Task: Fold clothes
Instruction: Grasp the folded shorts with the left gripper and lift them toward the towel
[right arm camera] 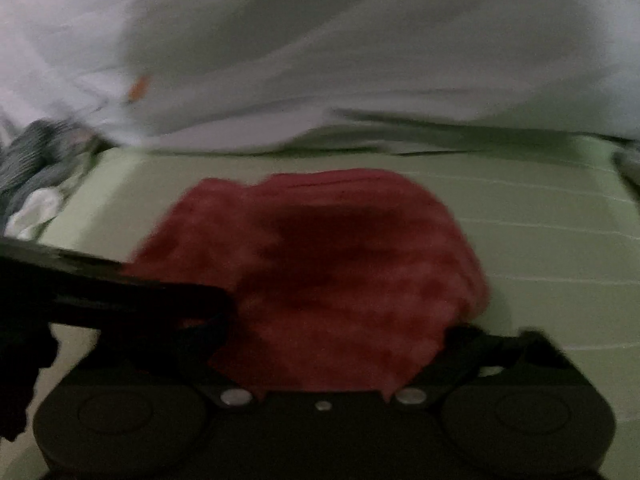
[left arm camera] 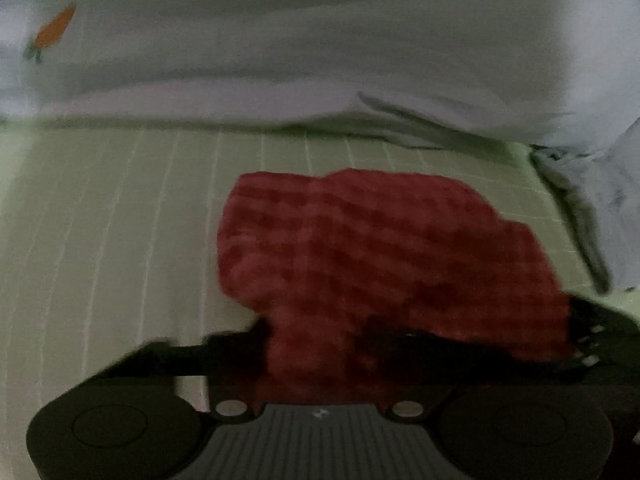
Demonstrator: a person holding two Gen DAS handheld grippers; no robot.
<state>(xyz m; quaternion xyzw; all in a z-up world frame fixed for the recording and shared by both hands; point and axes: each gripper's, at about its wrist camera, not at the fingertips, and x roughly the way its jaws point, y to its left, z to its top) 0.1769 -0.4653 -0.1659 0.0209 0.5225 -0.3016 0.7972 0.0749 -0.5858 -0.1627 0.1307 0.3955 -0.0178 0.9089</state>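
Your red cloth (left arm camera: 380,256) lay bunched on the pale green striped bed sheet (left arm camera: 100,220), just in front of a heaped white duvet (left arm camera: 320,40) with a small carrot print (left arm camera: 54,32). The near edge of the cloth sat between the fingers of your left tongs (left arm camera: 400,344) — whether they were clenched on it or only straddling it, the blur hid. Your right tongs (right arm camera: 332,340) also had the cloth's near edge between their fingers; again I could not tell if they gripped. A grey striped garment (right arm camera: 36,160) lay crumpled at the sheet's edge.
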